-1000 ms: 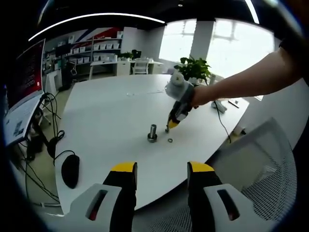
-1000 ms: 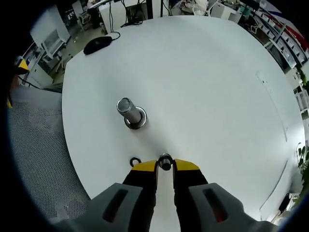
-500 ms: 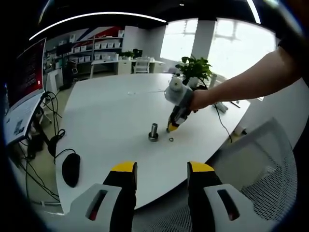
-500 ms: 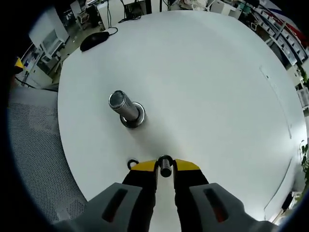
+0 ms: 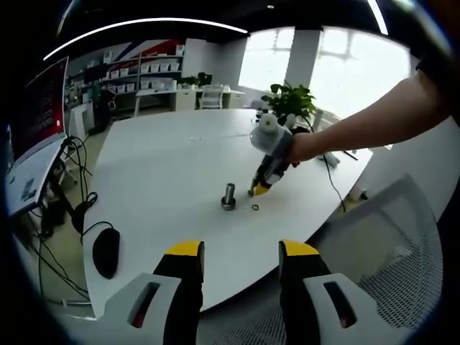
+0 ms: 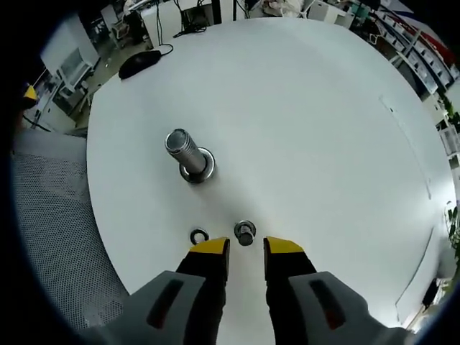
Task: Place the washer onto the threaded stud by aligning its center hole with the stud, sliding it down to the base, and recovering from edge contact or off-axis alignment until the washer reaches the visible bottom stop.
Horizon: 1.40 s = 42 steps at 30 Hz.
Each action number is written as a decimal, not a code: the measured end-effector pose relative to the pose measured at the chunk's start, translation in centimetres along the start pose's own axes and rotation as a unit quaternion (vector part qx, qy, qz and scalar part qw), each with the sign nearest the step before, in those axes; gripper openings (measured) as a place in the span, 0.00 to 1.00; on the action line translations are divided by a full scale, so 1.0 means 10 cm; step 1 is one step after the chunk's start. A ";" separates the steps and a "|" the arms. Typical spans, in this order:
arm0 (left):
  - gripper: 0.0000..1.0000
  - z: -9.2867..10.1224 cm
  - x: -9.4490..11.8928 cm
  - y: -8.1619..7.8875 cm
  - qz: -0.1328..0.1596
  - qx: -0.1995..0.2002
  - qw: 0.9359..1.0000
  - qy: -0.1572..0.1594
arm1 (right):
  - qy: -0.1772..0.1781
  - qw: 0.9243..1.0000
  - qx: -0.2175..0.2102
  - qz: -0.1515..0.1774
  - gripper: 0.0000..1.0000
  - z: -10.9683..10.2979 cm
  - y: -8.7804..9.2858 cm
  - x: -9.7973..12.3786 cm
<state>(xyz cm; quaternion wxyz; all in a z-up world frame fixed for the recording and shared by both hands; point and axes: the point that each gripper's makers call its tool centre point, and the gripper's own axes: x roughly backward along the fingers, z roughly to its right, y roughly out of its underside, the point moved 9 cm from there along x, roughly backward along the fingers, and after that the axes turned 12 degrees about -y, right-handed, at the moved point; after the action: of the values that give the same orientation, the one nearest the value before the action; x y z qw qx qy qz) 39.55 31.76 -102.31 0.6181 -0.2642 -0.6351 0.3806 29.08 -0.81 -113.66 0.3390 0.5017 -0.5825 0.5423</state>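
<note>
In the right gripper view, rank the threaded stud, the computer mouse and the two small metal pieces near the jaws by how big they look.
1. threaded stud
2. computer mouse, farther off, so its rank is unsure
3. metal piece ahead of the jaws and small ring: look about alike

A round white table [image 5: 165, 165] fills a bright office (shelving [image 5: 136, 75] behind, windows [image 5: 345, 72] beyond).

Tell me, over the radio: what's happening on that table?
Right gripper open, over the table. Small metal piece lies just past its fingers. Washer lies beside; stud bare. Left gripper open, idle.
</note>
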 end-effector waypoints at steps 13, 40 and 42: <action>0.40 0.00 0.00 0.00 0.005 -0.001 1.000 0.000 | -0.017 1.000 0.002 0.009 0.25 -0.25 0.05 0.00; 0.40 0.02 0.02 -0.03 0.002 0.000 1.000 0.000 | -0.024 0.997 0.061 -0.031 0.17 -0.41 -0.06 -0.29; 0.40 0.02 0.02 -0.04 0.003 0.001 1.000 0.001 | -0.023 0.998 0.056 -0.033 0.17 -0.41 -0.06 -0.28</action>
<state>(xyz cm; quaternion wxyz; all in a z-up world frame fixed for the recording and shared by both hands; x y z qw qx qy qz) 39.36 31.71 -101.85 0.6174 -0.2658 -0.6334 0.3833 29.77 3.85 -115.39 0.3146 0.5512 -0.5418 0.5510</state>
